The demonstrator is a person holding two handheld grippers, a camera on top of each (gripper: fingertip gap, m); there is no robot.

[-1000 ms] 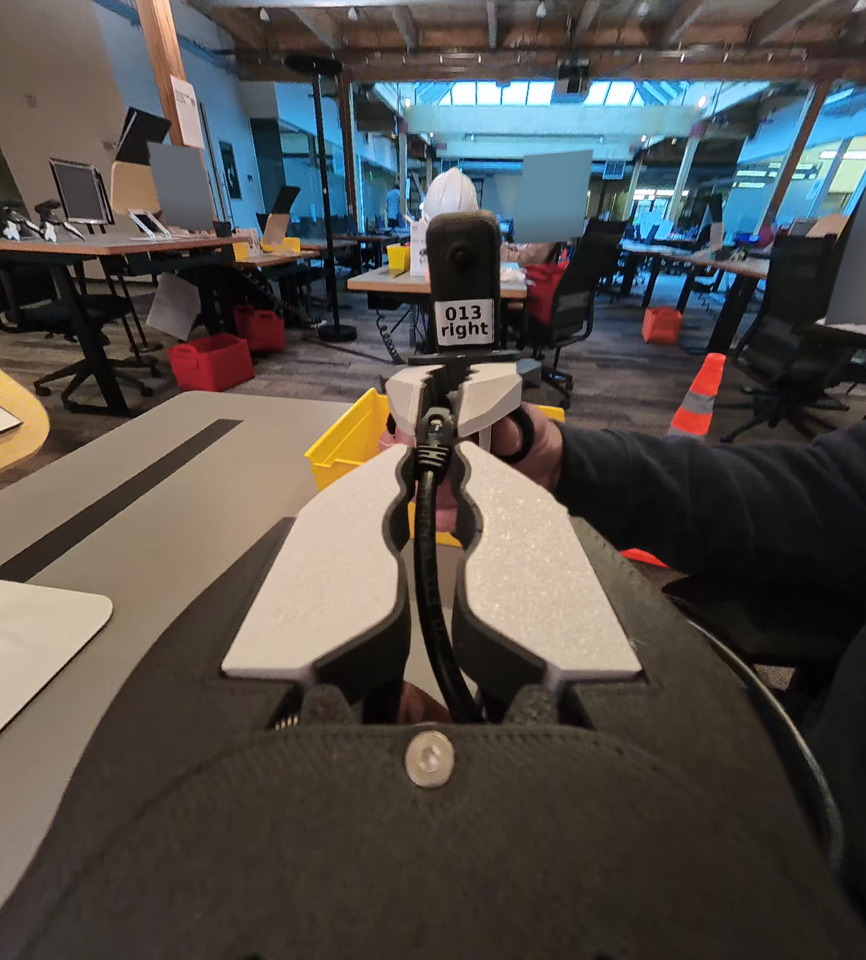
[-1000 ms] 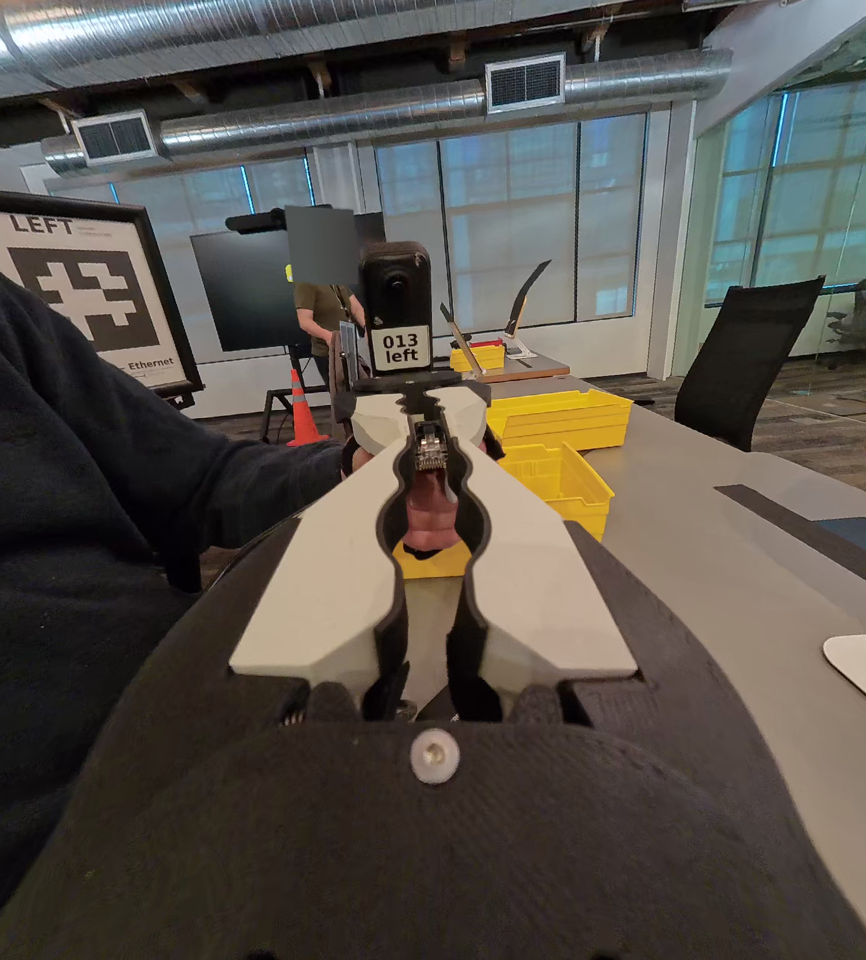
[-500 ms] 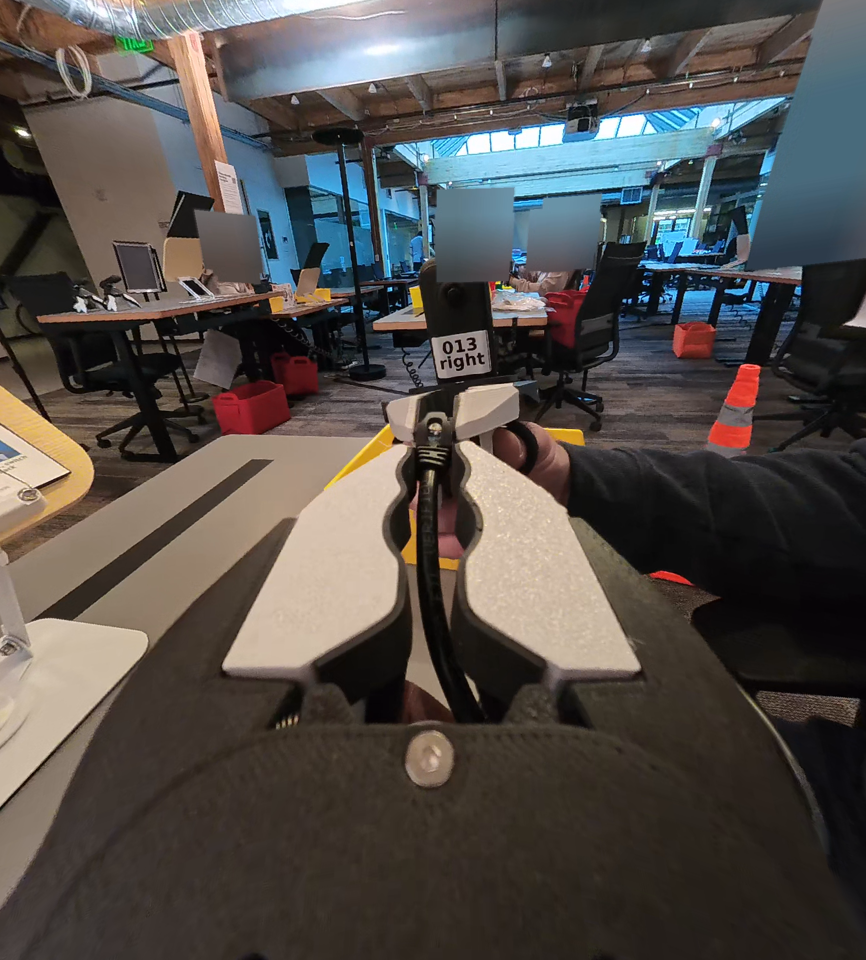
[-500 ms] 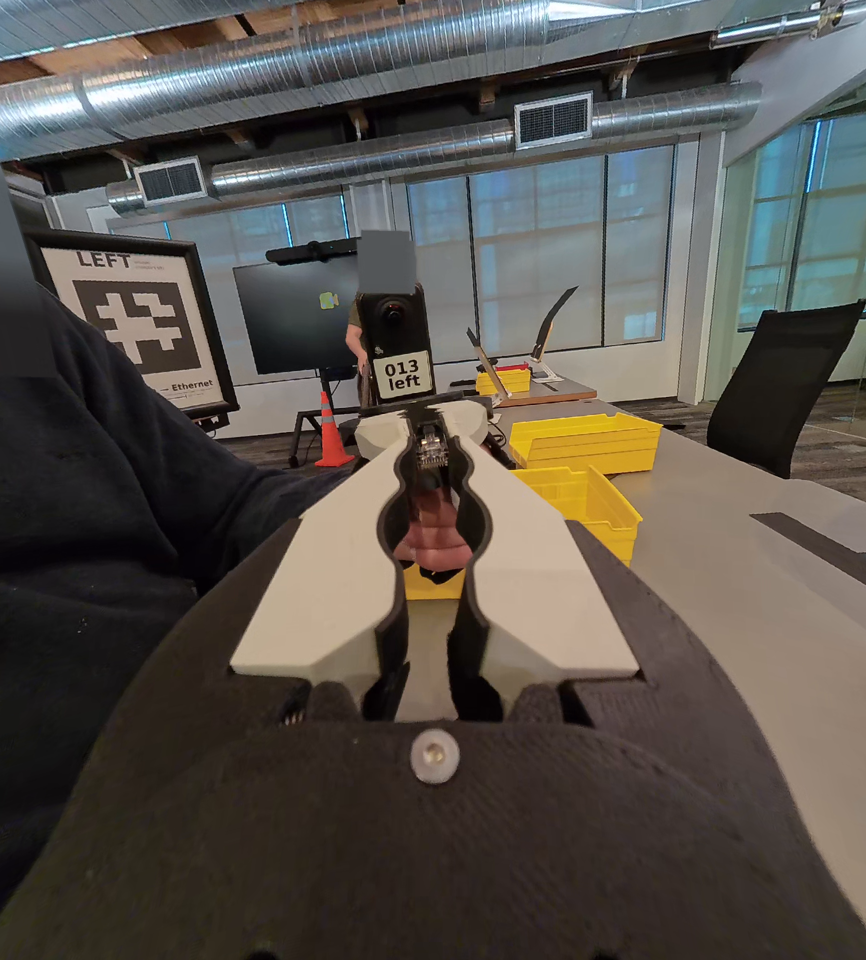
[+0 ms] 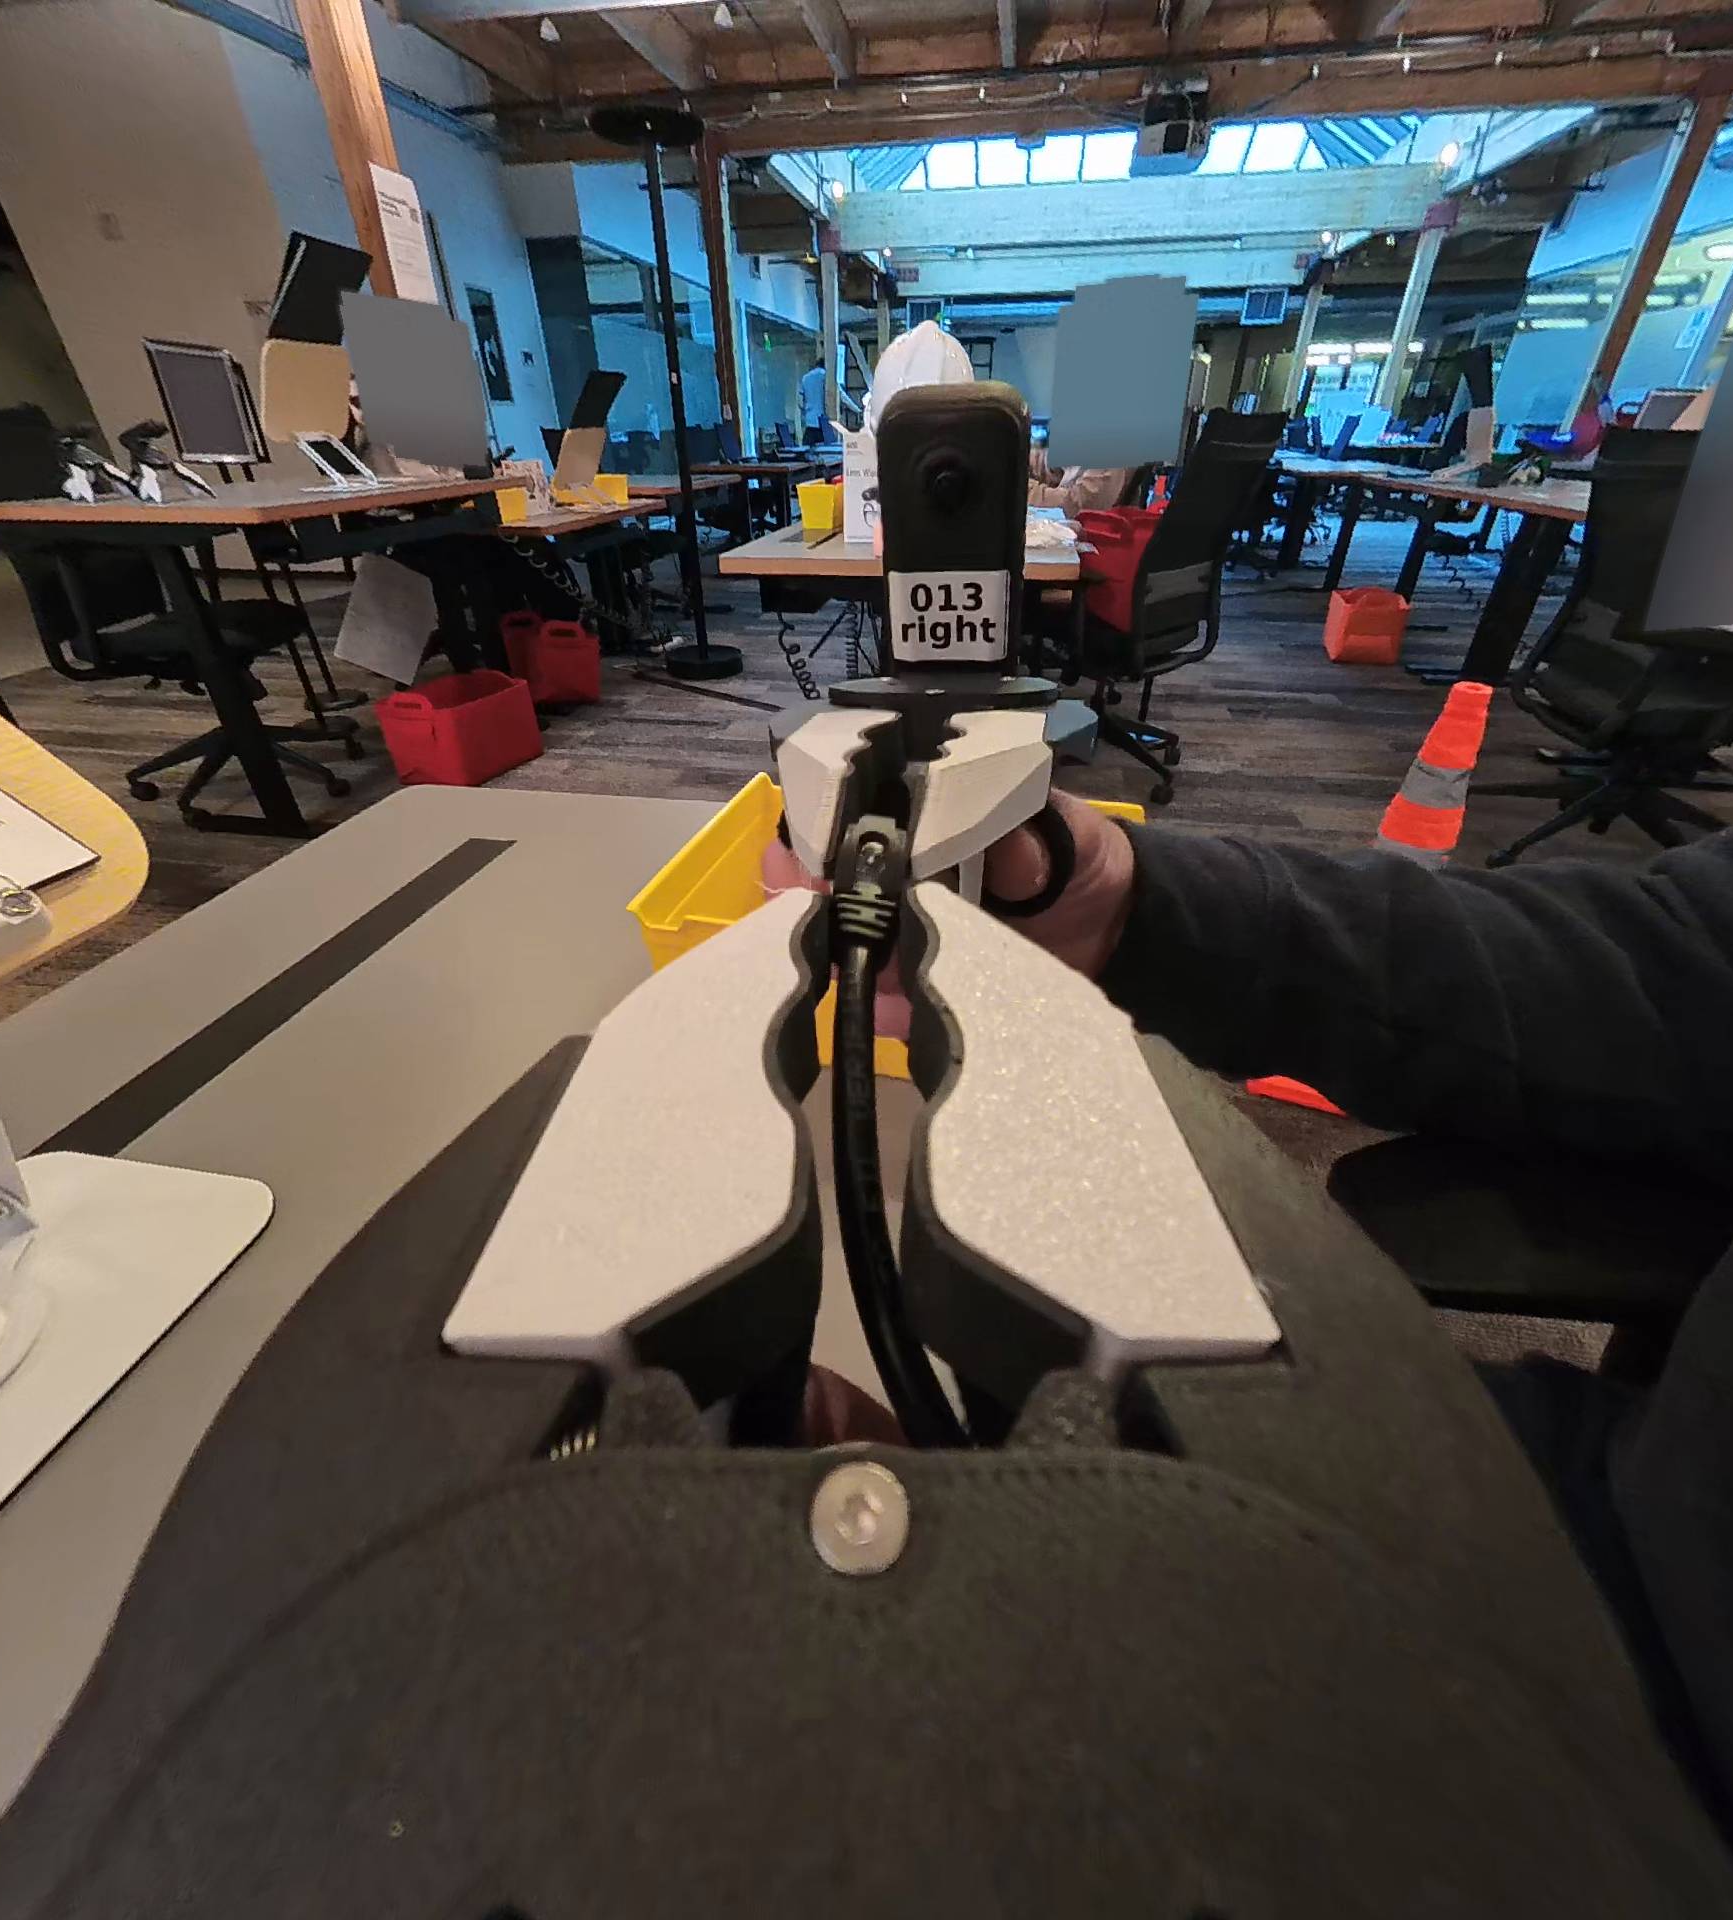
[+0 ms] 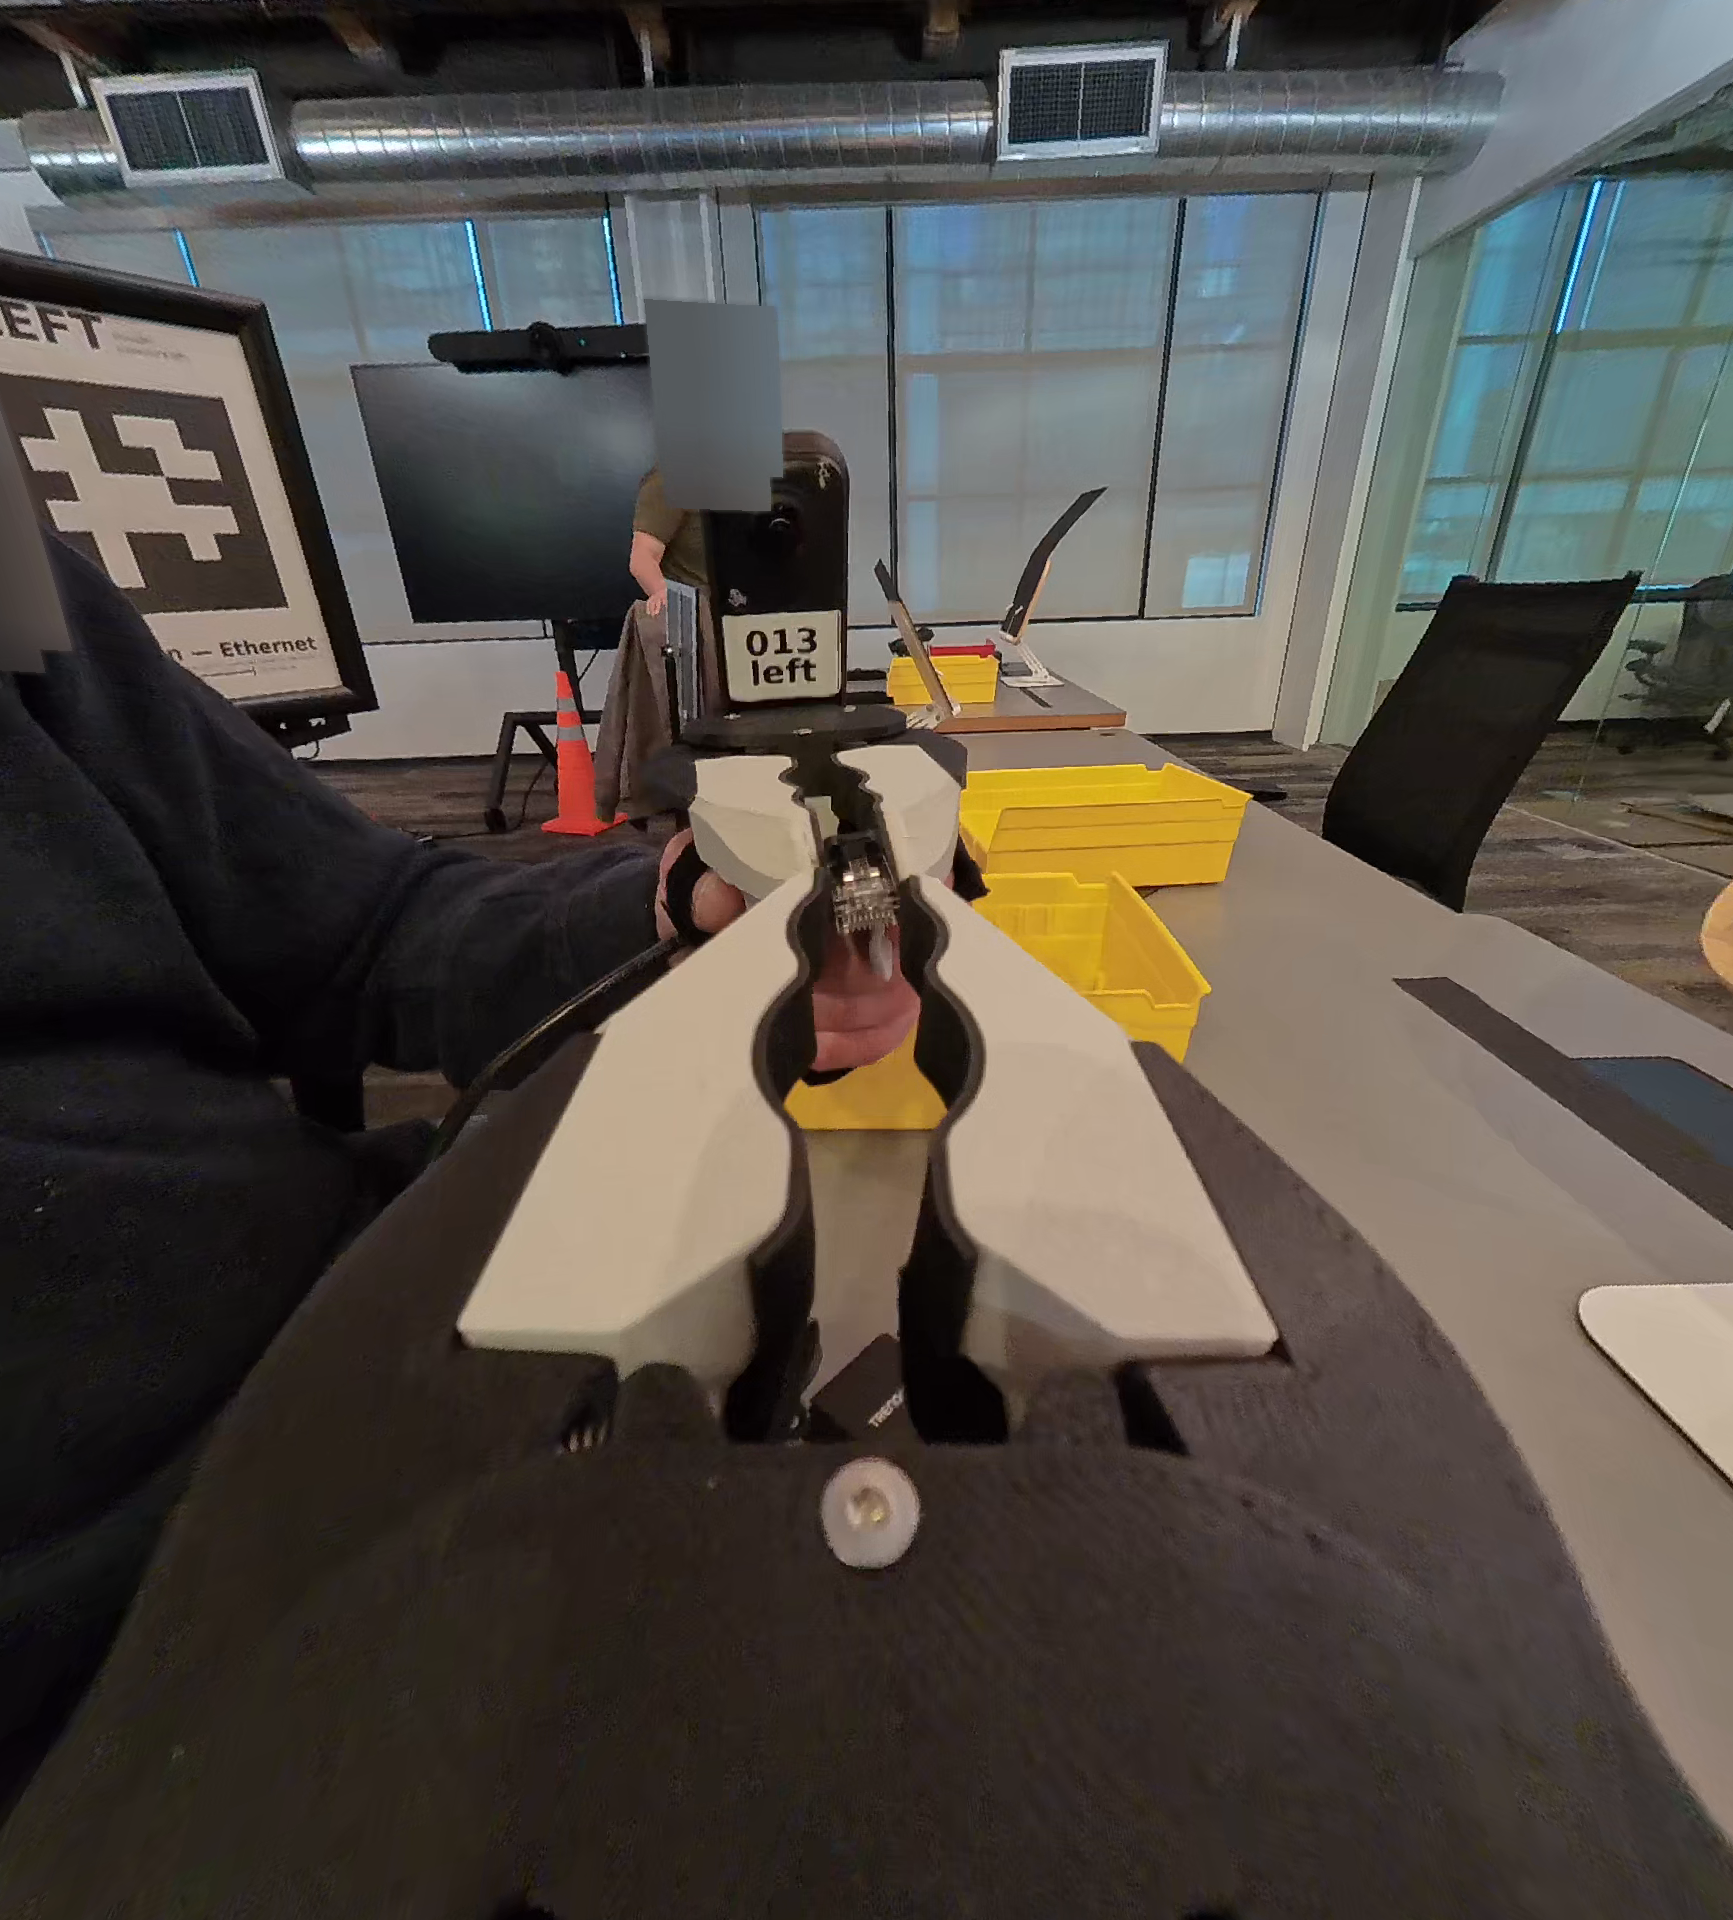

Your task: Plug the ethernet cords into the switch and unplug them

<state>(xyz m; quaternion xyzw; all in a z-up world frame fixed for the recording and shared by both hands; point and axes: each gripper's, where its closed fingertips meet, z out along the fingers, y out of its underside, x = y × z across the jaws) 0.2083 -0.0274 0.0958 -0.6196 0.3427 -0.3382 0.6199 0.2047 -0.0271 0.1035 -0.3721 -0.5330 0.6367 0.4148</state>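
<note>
A black ethernet cord (image 5: 857, 1101) runs up between the fingers of my left gripper (image 5: 870, 909), which is shut on its boot just behind the plug. My right gripper (image 6: 864, 894) faces it tip to tip. Its jaws are closed on the clear plug (image 6: 862, 883), which points at the right camera. The right gripper shows beyond the plug in the left wrist view (image 5: 909, 790), and the left gripper shows in the right wrist view (image 6: 826, 821). A black box corner (image 6: 867, 1397), possibly the switch, shows under the right gripper on the grey table (image 6: 1361, 1143). Both grippers are above the table.
Yellow bins (image 6: 1101, 821) stand on the table behind the grippers and also show in the left wrist view (image 5: 706, 883). A white stand base (image 5: 62, 1299) lies at the left. A black chair (image 6: 1464, 727) and an orange cone (image 5: 1444, 769) stand off the table. Left and right tips are no more than a few centimetres apart.
Both grippers tilted upward together and came back down. They stay tip to tip on the same plug, and the grip has not changed.
</note>
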